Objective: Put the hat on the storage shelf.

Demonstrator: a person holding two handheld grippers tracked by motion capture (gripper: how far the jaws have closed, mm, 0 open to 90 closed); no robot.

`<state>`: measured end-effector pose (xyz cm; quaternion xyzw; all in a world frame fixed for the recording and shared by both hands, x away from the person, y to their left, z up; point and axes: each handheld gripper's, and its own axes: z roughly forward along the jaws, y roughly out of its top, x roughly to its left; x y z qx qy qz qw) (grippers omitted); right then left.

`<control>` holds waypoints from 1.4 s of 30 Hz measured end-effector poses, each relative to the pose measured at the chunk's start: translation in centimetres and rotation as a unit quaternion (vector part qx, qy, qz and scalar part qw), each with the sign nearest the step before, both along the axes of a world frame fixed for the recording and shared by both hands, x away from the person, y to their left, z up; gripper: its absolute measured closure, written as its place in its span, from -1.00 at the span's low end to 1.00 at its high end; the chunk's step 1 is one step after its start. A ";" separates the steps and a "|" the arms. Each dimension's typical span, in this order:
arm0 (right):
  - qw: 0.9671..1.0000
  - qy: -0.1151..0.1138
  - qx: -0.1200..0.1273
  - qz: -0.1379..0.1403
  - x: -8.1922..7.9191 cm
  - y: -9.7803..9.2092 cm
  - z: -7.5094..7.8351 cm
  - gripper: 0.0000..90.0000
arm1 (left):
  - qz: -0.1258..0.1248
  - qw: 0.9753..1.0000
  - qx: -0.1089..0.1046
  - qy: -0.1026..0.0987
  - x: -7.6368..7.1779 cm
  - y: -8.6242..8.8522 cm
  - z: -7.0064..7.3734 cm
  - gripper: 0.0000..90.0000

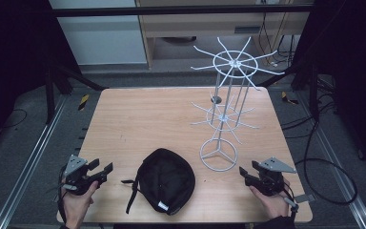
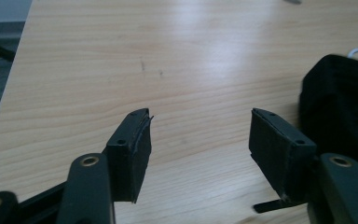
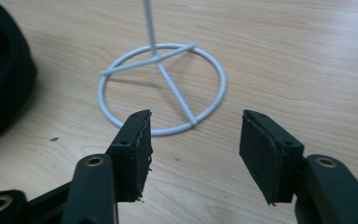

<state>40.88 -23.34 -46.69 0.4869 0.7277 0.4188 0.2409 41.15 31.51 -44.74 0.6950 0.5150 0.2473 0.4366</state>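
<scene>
A black cap (image 1: 166, 180) with a loose strap lies on the wooden table (image 1: 143, 119) near its front edge, and its dark side shows in the left gripper view (image 2: 340, 100) and the right gripper view (image 3: 0, 70). To its right stands a white wire rack (image 1: 226, 90) with two tiers of spokes on a ring base (image 3: 161, 86). My left gripper (image 1: 101, 168) rests left of the cap, open and holding nothing (image 2: 198, 140). At the front right, my right gripper (image 1: 249, 170) is open and empty (image 3: 195, 140), pointing at the ring base.
A small dark disc (image 1: 216, 99) sits on the table behind the rack. Metal rails (image 1: 33, 157) run along both sides of the table, with cables (image 1: 333, 167) on the floor to the right. A cabinet (image 1: 100, 33) stands beyond the far edge.
</scene>
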 end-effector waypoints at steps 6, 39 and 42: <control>0.999 -0.001 0.014 0.041 -0.6 1.8 0.7 0.07 | -0.016 1.000 -0.019 -0.005 -0.9 -1.2 0.9 0.01; 0.985 0.042 -0.002 0.167 1.0 13.5 1.3 0.07 | -0.096 0.994 0.015 0.043 1.3 -7.8 -0.2 0.30; 0.984 0.049 -0.009 0.171 1.3 14.3 0.9 0.06 | -0.108 0.992 0.021 0.054 1.6 -8.2 -0.6 0.39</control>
